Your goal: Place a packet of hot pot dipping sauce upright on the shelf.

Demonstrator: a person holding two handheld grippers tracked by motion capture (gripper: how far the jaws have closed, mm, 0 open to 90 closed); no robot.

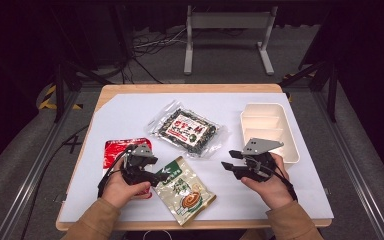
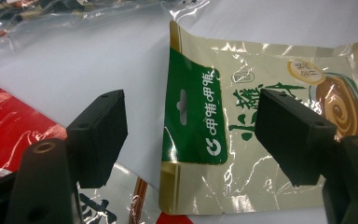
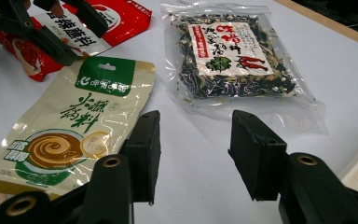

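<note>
Here the left gripper (image 1: 156,172) stands with its jaws parted at the green top edge of the beige sauce packet (image 2: 242,126); the pads straddle that edge without pressing on it. The packet lies flat near the front of the white table (image 1: 130,115), overlapping a red packet (image 1: 117,150). The right gripper (image 1: 231,160), just beside the packet, has its jaws wide apart with only bare table between them. Beyond both, a clear bag of dark dried seaweed (image 1: 187,129) lies mid-table. At the right stands a cream tray (image 1: 293,142) with dividers; its compartments hold nothing.
</note>
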